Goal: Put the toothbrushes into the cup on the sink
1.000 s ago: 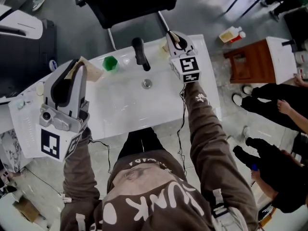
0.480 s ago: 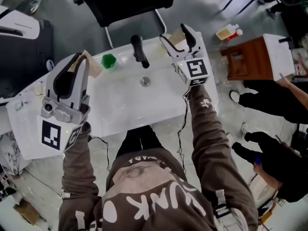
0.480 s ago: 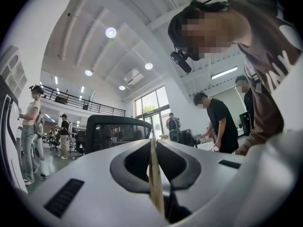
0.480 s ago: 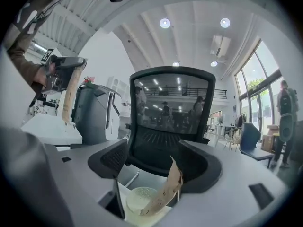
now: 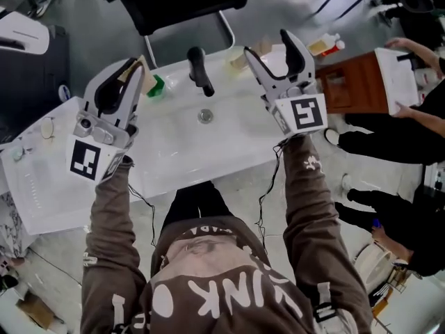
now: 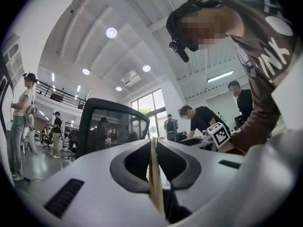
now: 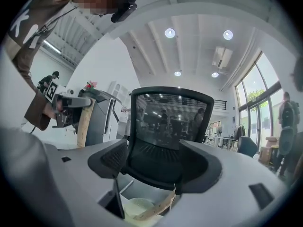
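L tool [image 5: 133, 65] was shut on a toothbrush [image 6: 154, 174] over the sink's [image 5: 188, 141] left end. R tool [image 5: 269, 44] had just opened wide, empty, above the cup [image 7: 137, 210] at far right, 2nd toothbrush [image 7: 158, 208] inside.

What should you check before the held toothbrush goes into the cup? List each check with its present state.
1. Left claw shut on held toothbrush: ok.
2. Right claw, jaws just been opening, nothing between them: ok.
3. Other toothbrush resting in cup: ok.
4. Left claw above cup: not ok; cup sits below right claw.
5. More toothbrushes lying on sink: cannot tell.
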The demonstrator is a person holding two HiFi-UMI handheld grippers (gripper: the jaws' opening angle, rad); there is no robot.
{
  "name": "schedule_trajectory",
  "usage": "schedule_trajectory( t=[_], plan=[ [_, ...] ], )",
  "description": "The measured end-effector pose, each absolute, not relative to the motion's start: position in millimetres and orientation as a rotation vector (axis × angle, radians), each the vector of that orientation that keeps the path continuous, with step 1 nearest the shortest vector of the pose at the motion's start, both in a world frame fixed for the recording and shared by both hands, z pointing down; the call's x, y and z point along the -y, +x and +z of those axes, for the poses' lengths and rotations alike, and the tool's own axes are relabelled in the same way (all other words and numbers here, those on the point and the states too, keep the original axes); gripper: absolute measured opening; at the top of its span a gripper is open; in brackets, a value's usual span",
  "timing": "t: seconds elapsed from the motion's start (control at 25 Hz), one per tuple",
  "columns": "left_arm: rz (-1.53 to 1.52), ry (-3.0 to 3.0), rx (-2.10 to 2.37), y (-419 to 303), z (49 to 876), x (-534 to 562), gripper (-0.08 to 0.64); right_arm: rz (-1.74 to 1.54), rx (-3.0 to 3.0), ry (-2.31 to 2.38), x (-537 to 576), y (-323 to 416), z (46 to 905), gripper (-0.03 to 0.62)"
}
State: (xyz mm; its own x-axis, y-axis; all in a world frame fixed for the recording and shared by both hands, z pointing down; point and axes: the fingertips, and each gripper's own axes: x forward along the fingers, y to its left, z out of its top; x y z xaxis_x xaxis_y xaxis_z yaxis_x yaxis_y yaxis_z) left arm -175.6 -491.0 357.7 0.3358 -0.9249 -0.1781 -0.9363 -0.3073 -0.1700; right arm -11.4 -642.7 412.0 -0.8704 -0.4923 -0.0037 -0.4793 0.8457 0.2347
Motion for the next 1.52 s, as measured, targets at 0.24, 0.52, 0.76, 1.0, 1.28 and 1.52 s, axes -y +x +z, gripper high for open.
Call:
schedule_trajectory(
  t=[0.24, 0.52, 0.76, 1.0, 1.28, 1.52],
  plan=[
    [0.081, -2.4, -1.687, -185, 410, 505, 0.038, -0.402, 2.957, 0.752, 630, -6, 399, 0.351],
    [0.092, -2.449, -1.717, -194, 461, 513, 0.04, -0.414, 2.968, 0.73, 610, -3, 389, 0.351],
    [0.101, -2.468, -1.748, -201, 495, 515, 0.04, -0.424, 2.97, 0.719, 600, -2, 389, 0.351],
    [0.109, -2.445, -1.752, -209, 496, 516, 0.04, -0.42, 2.979, 0.722, 595, -2, 387, 0.351],
    [0.097, -2.477, -1.664, -197, 453, 502, 0.239, -0.424, 3.014, 0.732, 586, -7, 375, 0.353],
    [0.044, -2.465, -1.623, -187, 381, 476, 0.259, -0.415, 3.05, 0.732, 569, -9, 351, 0.357]
  ],
)
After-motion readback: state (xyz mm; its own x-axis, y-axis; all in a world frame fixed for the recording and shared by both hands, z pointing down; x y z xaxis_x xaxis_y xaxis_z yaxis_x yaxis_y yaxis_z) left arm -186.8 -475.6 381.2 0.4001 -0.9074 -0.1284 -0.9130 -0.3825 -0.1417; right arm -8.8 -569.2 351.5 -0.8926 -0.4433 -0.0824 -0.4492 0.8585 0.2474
